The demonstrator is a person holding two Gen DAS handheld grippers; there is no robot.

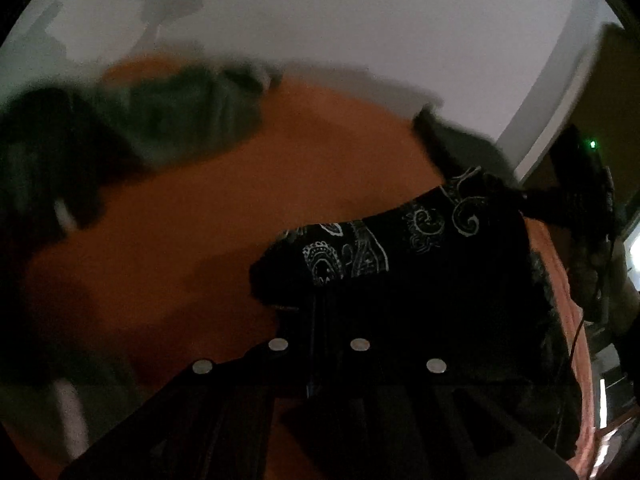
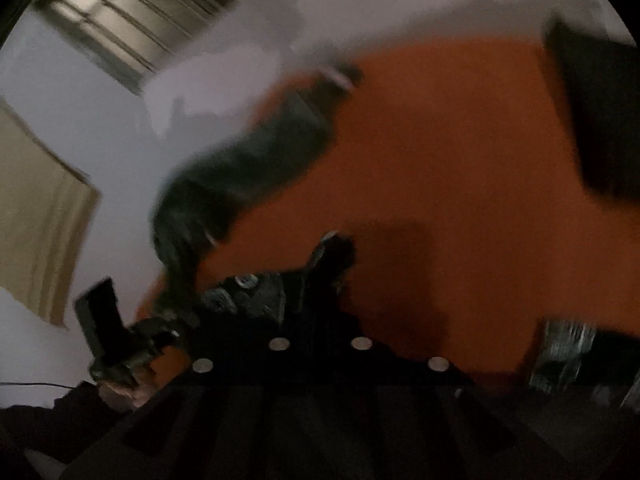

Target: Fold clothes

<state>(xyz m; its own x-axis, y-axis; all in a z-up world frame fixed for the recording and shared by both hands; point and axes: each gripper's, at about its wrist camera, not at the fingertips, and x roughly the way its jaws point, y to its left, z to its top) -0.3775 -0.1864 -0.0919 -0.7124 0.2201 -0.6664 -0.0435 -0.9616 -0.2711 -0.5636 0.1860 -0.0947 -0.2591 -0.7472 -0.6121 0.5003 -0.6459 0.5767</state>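
Dim room, pale wall, and an orange bedsheet [image 1: 208, 216] spread wide as the folding surface.

Both grippers are closed on one black paisley-print cloth [image 1: 400, 248], lifted off the sheet. The left gripper [image 1: 320, 312] pinches one edge; the right gripper [image 2: 320, 280] pinches a bunched corner, I'd guess so the cloth hangs taut between them for a fold. A dark green garment [image 1: 172, 116] lies rumpled by the wall, apart from the cloth, likely waiting its turn. Another dark cloth [image 2: 600, 120] lies at the sheet's far side.
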